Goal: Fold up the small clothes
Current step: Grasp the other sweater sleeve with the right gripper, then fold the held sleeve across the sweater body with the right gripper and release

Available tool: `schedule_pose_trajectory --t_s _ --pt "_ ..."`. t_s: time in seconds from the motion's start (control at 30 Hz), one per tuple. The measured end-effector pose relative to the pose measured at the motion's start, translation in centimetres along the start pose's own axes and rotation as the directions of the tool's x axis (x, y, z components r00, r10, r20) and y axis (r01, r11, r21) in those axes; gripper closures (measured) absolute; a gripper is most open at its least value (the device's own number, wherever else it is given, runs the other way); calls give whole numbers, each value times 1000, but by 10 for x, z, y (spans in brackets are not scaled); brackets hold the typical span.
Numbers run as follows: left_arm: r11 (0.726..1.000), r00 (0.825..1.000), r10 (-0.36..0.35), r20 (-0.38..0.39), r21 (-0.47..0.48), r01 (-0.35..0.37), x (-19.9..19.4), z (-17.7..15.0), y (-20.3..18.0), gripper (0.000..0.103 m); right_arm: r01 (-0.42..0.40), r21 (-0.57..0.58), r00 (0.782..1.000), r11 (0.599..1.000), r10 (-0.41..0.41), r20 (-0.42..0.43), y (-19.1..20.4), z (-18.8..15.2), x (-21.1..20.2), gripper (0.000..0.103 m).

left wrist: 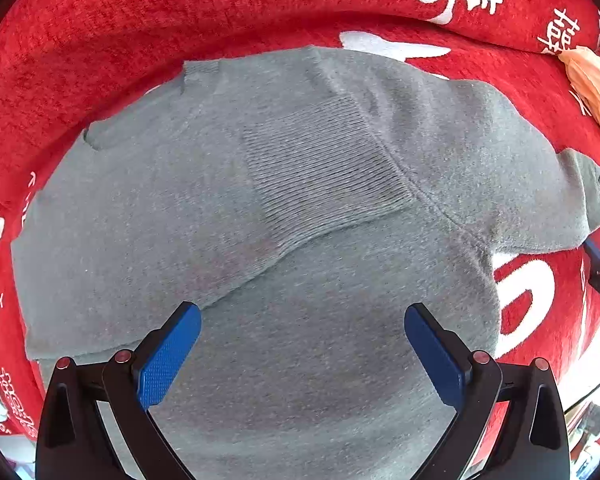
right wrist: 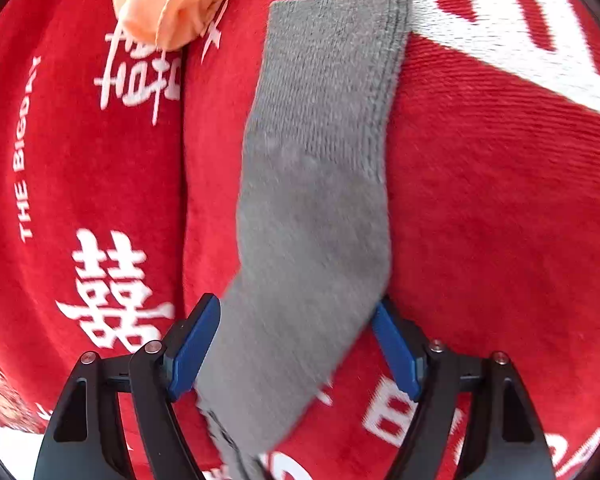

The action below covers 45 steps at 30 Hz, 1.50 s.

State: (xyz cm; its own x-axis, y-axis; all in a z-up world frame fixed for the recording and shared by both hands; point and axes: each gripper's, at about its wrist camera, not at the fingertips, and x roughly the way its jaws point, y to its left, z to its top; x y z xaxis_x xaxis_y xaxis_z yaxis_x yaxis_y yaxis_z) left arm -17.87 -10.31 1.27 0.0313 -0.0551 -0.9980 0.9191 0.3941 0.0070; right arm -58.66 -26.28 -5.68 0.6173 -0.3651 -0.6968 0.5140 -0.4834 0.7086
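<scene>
Socks, grey, lay on a red cloth with white lettering, one folded over the other under the left gripper, whose fingers were spread and held nothing. The right gripper had its fingers apart either side of a sock end, not pinching it. Closing off-centre would probably catch one layer and drag the fold askew. An orange cloth lay nearby.
</scene>
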Motion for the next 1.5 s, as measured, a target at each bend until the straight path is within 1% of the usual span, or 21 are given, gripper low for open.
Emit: schedule_pose_trajectory --t_s 0.1,0.17,0.2,0.23,0.3,0.4,0.43,0.53,0.67,0.77,0.87,0.93,1.03,1.07,1.1,1.2,1.3,1.37,1.4,1.43,1.5 --pt "1000 1000 1 -5 4 -1 4 3 -3 1 -39 47 999 998 39 12 -2 7 1 22" --pt "1000 1000 0 -9 2 0 6 4 -5 1 -43 84 999 996 41 24 -4 7 -1 37" --pt "1000 1000 0 -11 1 0 6 5 -6 1 -49 103 999 993 47 19 -5 7 1 69" --pt "1000 1000 -1 -13 0 1 7 5 -7 1 -63 127 998 990 63 5 -8 7 2 97" --pt "1000 1000 -2 -11 1 2 6 5 -7 1 -104 158 994 982 105 0 -11 5 3 97" --pt "1000 1000 -4 -3 2 4 5 5 -1 1 -181 96 983 979 183 -17 7 0 0 97" --pt "1000 1000 -6 -2 0 6 4 5 2 1 -209 73 977 975 211 -31 16 -3 -1 97" --pt "1000 1000 -9 2 -16 9 -2 -1 19 1 -309 -9 947 951 307 -99 55 -18 0 97" --pt "999 1000 -14 15 -47 15 -9 -4 40 1 -378 -135 913 916 345 -217 111 -47 12 97" --pt "997 999 -12 30 -69 14 -13 -10 59 1 -411 -252 892 876 328 -312 156 -80 26 97" --pt "995 999 0 44 -95 4 -17 -17 84 1 -406 -426 885 809 232 -404 205 -129 46 97" --pt "992 999 11 51 -123 -5 -19 -26 100 1 -393 -543 884 742 141 -447 229 -167 62 97" --pt "985 998 28 57 -172 -18 -22 -33 125 1 -385 -640 869 665 27 -495 245 -220 88 97" --pt "982 998 33 59 -190 -21 -23 -37 136 1 -389 -656 858 647 -6 -514 247 -240 99 97" --pt "978 997 40 60 -208 -27 -24 -42 147 1 -388 -663 849 640 -32 -527 247 -254 109 97" --pt "966 996 68 56 -253 -51 -23 -57 179 1 -352 -715 828 605 -156 -539 236 -298 140 96" --pt "953 995 84 47 -295 -67 -16 -69 199 1 -263 -762 802 592 -305 -514 215 -325 173 93" --pt "944 995 86 49 -323 -65 -16 -76 217 1 -188 -773 783 605 -383 -490 199 -330 185 91" --pt "942 995 86 50 -330 -65 -14 -76 220 1 -162 -769 783 618 -395 -481 194 -329 185 83" --pt "938 995 84 51 -341 -62 -11 -74 224 1 -145 -749 788 647 -382 -483 188 -326 182 70" --pt "933 995 80 55 -355 -55 -8 -74 238 1 -127 -708 811 695 -338 -478 183 -316 172 56"
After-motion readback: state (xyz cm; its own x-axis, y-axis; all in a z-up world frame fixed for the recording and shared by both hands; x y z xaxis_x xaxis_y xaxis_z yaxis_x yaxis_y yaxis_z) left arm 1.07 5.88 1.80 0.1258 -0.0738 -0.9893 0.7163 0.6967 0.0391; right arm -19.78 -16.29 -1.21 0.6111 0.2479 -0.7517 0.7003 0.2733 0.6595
